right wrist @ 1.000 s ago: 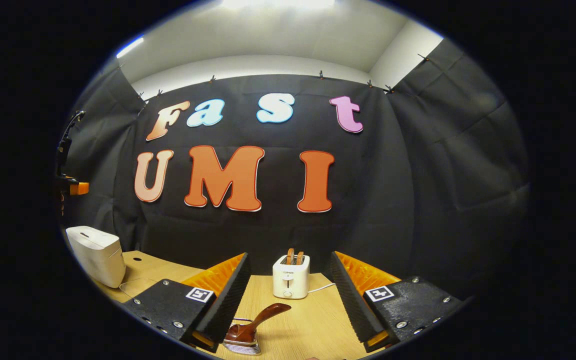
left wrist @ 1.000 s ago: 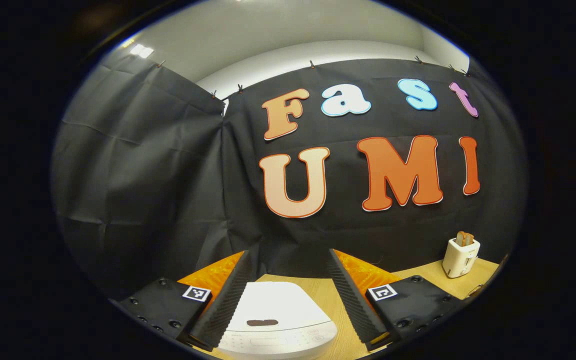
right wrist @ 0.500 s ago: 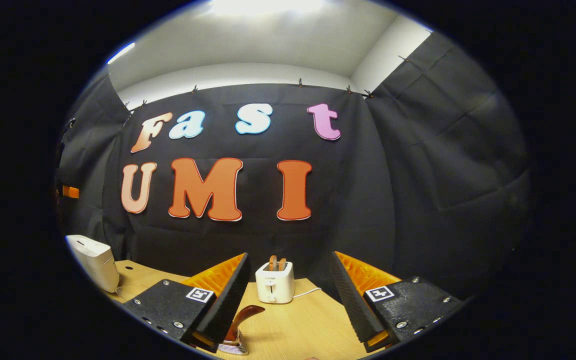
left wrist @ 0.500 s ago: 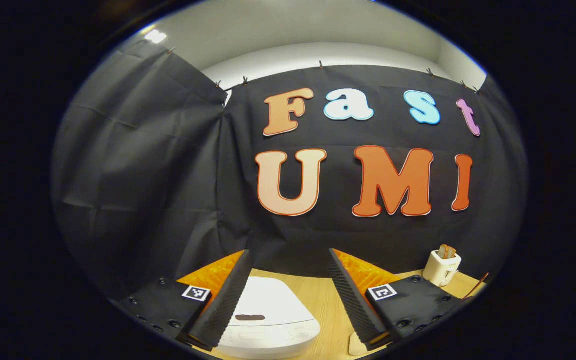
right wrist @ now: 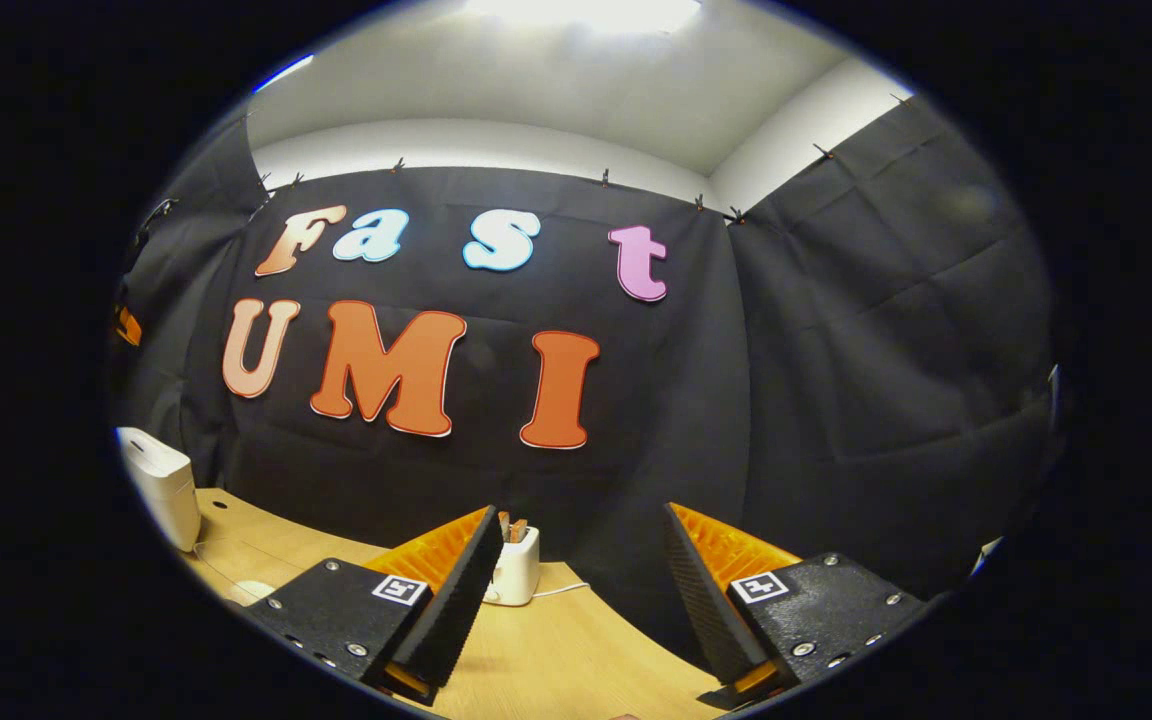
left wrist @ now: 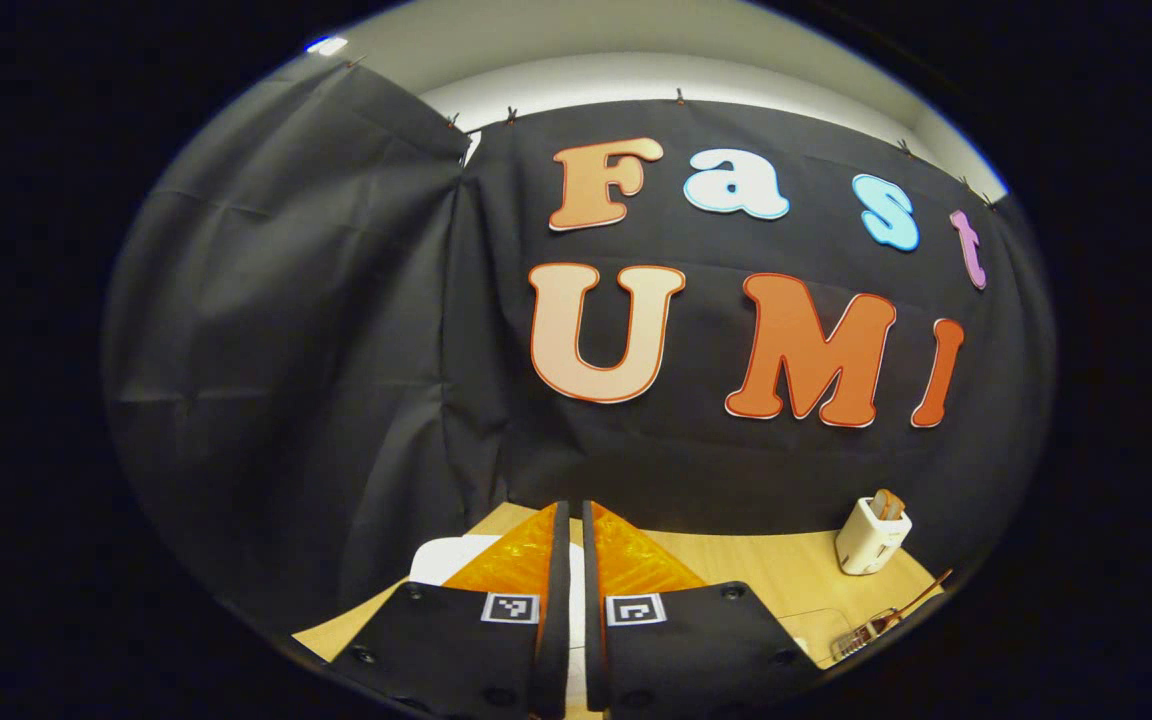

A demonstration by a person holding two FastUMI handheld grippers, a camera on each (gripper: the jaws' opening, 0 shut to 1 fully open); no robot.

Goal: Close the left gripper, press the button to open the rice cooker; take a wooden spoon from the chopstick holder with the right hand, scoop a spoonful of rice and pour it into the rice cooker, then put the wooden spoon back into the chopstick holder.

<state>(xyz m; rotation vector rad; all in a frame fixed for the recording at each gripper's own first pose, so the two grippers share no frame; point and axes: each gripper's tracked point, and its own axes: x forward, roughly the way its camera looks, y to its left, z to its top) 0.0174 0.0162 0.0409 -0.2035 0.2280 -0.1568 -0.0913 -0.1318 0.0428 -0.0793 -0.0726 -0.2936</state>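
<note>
My left gripper (left wrist: 572, 512) is shut, its fingers pressed together with nothing between them. The white rice cooker (left wrist: 439, 559) lies low behind them, a corner peeking out to their left, lid down. At the lower right of the left gripper view the wire chopstick holder (left wrist: 848, 643) stands on the table, and the brown wooden spoon handle (left wrist: 921, 598) leans out of it. My right gripper (right wrist: 581, 510) is open and holds nothing. In the right gripper view the rice cooker (right wrist: 161, 485) stands far off at the left edge.
A white toaster (left wrist: 871, 535) with bread in its slots stands at the back of the light wooden table (left wrist: 756, 565). In the right gripper view the toaster (right wrist: 518, 566) is half hidden behind my left finger, its cord trailing right. Black cloth walls close the booth behind.
The left gripper went from open to shut and moved so the cooker is now mostly behind its fingers. The right gripper view swung right: the spoon and holder left it and the toaster slid left.
</note>
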